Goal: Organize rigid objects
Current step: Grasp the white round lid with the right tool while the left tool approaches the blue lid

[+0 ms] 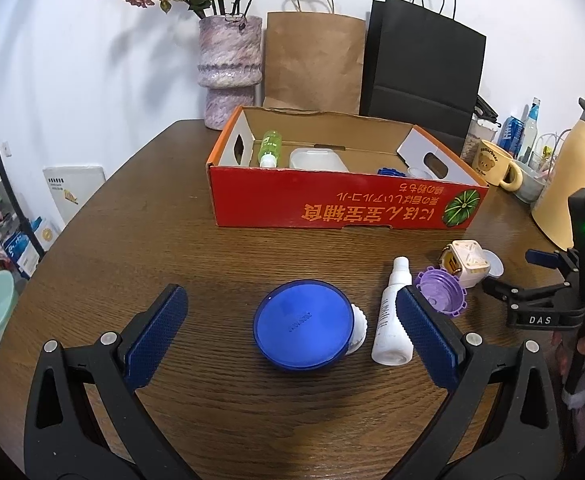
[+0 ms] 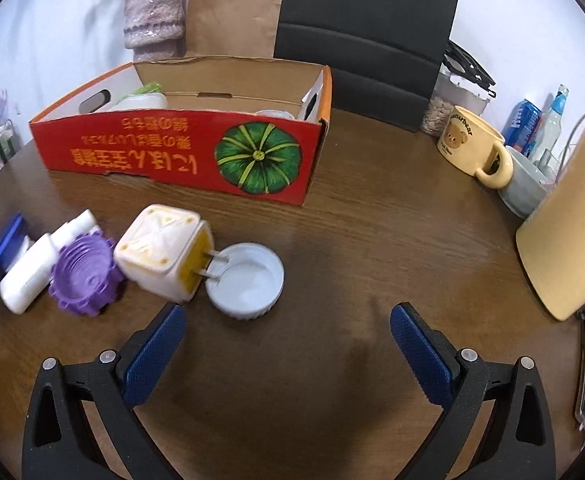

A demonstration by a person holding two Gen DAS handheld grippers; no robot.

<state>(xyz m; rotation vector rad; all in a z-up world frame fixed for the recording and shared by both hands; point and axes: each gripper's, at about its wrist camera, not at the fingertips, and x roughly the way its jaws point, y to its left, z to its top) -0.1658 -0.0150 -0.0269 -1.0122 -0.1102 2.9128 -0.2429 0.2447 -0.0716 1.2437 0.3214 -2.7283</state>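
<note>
A red cardboard box stands on the brown table; a green bottle and a white container lie inside. In front of it lie a blue round lid, a white spray bottle, a purple ridged cap, a cream plug adapter and a white cap. My left gripper stands open around the blue lid. My right gripper is open and empty, just short of the white cap.
A vase of dried flowers, a brown paper bag and a black bag stand behind the box. A yellow bear mug, a grey bowl, a yellow jug and bottles crowd the right side.
</note>
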